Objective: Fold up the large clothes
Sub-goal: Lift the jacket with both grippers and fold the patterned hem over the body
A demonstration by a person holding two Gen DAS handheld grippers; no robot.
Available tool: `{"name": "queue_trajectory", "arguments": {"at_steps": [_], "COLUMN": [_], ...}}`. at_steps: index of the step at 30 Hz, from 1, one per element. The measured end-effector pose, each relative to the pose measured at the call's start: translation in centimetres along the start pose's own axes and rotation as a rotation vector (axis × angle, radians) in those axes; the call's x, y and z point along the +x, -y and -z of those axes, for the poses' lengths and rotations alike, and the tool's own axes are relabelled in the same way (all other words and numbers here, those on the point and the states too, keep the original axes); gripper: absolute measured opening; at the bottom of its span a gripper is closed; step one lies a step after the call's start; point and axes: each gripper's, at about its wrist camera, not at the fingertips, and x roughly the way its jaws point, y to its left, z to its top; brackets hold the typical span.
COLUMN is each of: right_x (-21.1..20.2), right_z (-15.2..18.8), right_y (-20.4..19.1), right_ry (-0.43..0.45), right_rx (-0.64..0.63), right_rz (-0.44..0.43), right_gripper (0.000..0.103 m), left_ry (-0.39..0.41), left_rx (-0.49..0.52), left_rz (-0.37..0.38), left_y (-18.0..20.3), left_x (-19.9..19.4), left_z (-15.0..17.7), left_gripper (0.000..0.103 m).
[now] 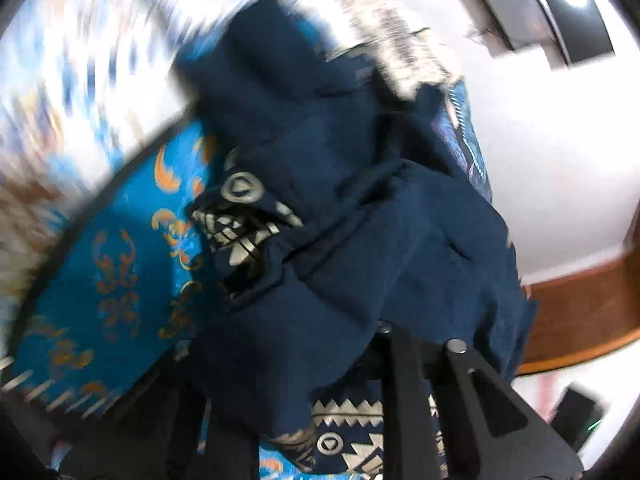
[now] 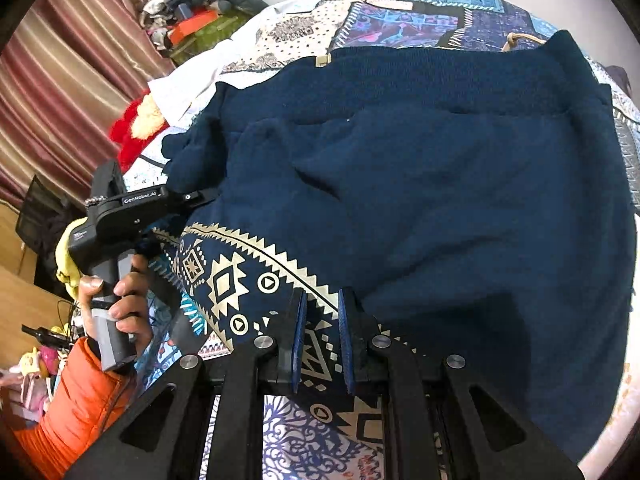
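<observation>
A large navy garment with a cream geometric border lies spread over a bed. My right gripper is shut on the patterned border at the garment's near edge. My left gripper shows at the left of the right wrist view, held in a hand, its fingers hidden in the garment's left edge. In the blurred left wrist view, bunched navy fabric hangs over my left gripper, which is shut on the cloth.
A patchwork blue quilt covers the bed. A red and yellow soft toy, piled items and striped curtains are at left. A blue cushion and wooden bed frame show in the left wrist view.
</observation>
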Motion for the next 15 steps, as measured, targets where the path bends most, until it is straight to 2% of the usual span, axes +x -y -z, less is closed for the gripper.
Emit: {"name": "queue_trajectory", "arguments": {"at_steps": [2, 4, 7, 10, 13, 15], "right_x": [-0.6, -1.2, -2.0, -1.2, 2.1, 5.9], "right_z": [-0.4, -0.8, -1.6, -2.1, -1.9, -1.2], "right_y": [-1.2, -2.5, -5.3, -8.1, -10.5, -11.9], "right_ry": [0.004, 0.023, 0.066, 0.073, -0.002, -0.13], "right_rx": [-0.023, -0.041, -0.073, -0.08, -0.102, -0.122], "right_rz": [0.022, 0.001, -0.041, -0.09, -0.082, -0.094], "right_gripper": [0.011, 0.011, 0.011, 0.011, 0.011, 0.011], "left_ry": [0.06, 0.123, 0.174, 0.217, 0.223, 0.203], "left_rx": [0.092, 0.195, 0.293, 0.352, 0.342, 0.325], "left_rz": [-0.036, -0.066, -0.118, -0.201, -0.273, -0.318], "left_y": [2.1, 4.5, 6.7, 6.4, 5.3, 3.2], "left_x": [-2.3, -5.3, -8.8, -11.8, -12.2, -11.7], "left_z": [0.7, 1.6, 3.1, 3.9, 4.9, 5.6], "left_gripper": [0.011, 0.011, 0.011, 0.01, 0.01, 0.01]}}
